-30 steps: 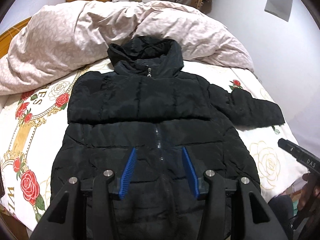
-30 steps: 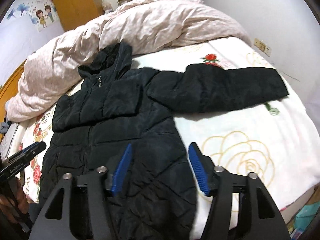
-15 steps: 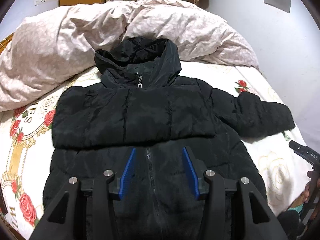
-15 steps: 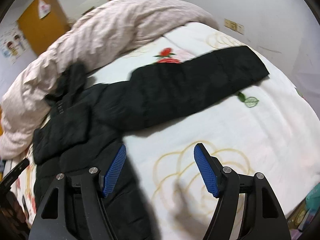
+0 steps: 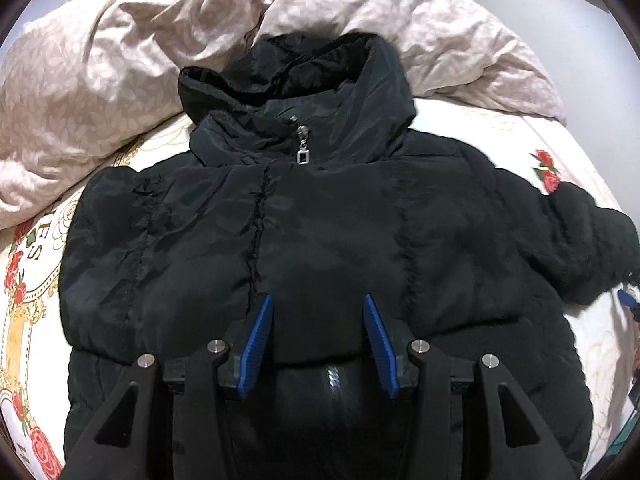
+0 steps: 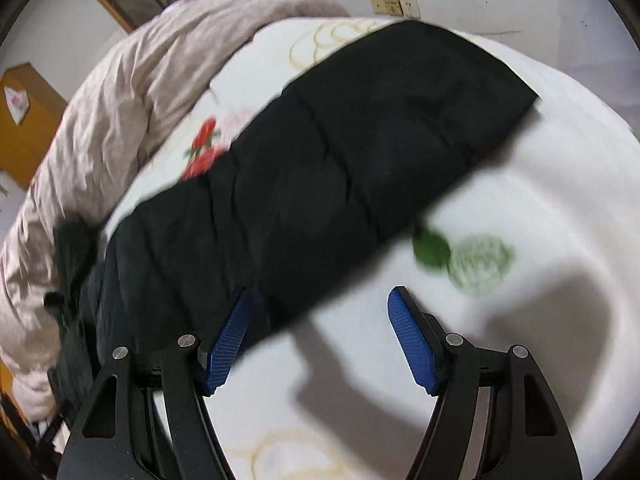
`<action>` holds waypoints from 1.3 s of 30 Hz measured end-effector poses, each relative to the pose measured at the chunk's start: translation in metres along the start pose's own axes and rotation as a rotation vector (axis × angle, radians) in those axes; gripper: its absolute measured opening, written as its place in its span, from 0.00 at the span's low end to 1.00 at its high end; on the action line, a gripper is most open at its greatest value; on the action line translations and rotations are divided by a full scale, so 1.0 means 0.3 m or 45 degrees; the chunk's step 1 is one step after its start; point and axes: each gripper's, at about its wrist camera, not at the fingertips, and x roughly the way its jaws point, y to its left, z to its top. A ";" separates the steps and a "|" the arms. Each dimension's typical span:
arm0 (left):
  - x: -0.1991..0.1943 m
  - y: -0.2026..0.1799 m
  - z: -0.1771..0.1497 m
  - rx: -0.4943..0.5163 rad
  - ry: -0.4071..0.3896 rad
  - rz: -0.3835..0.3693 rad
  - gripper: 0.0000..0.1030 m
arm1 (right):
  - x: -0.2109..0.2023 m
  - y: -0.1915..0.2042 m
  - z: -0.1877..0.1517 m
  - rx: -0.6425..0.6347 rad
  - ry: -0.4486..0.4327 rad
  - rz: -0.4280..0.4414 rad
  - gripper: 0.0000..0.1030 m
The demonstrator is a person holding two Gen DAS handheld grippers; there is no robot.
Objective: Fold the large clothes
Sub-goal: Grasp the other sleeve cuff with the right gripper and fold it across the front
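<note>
Two grippers hang over a black hooded jacket [image 5: 320, 240] spread front-up on a bed [image 6: 560, 200] dressed in a white sheet printed with red roses. The left gripper [image 5: 318, 340] points down at the jacket's chest, its blue-padded jaws standing partly apart with nothing pinched between them; one sleeve lies folded across the front, its lower edge just above the jaws, and the silver zip pull [image 5: 303, 146] sits at the collar below the hood [image 5: 320, 72]. The right gripper [image 6: 320, 344] hovers near the other sleeve [image 6: 360, 152], which stretches straight out across the sheet; its jaws, which have just been opening, are spread wide and empty, the left pad close to the sleeve's lower edge, the right pad over bare sheet. A crumpled pale pink duvet [image 5: 100, 80] is heaped at the head of the bed, behind the hood. The gripper's shadow [image 6: 540, 320] falls on the sheet beside a printed green leaf [image 6: 430, 248]. The right view is blurred.
</note>
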 end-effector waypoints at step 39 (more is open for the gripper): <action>-0.317 0.243 -0.052 -0.131 -0.062 0.034 0.48 | -0.378 1.029 -0.353 -0.839 -0.090 0.301 0.12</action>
